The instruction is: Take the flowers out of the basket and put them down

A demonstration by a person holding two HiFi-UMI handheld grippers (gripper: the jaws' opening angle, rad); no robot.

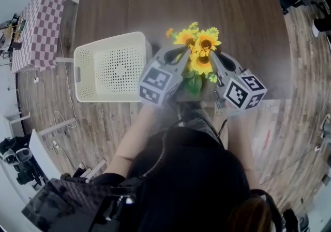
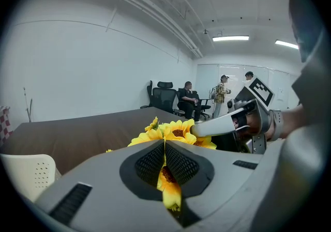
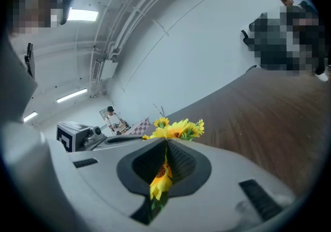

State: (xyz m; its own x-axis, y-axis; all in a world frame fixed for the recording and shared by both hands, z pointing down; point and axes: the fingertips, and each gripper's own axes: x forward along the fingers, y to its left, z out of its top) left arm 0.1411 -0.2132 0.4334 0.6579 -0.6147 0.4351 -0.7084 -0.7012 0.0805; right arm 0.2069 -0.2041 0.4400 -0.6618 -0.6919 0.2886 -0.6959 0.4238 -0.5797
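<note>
A bunch of yellow sunflowers point(image 1: 198, 49) with green leaves hangs over the near edge of the dark brown table point(image 1: 155, 3), held from both sides. My left gripper point(image 1: 182, 58) is shut on the bunch from the left; a flower point(image 2: 168, 182) sits squeezed between its black pads. My right gripper point(image 1: 213, 60) is shut on the bunch from the right, with a flower point(image 3: 161, 176) pinched between its pads. The cream perforated basket point(image 1: 88, 65) stands empty to the left of the grippers, at the table's near edge. The stems are hidden behind the grippers.
A pink checked table point(image 1: 36, 24) stands at the far left. Office chairs and several people point(image 2: 189, 99) are at the far end of the room. Wooden floor point(image 1: 300, 70) lies to the right of the table.
</note>
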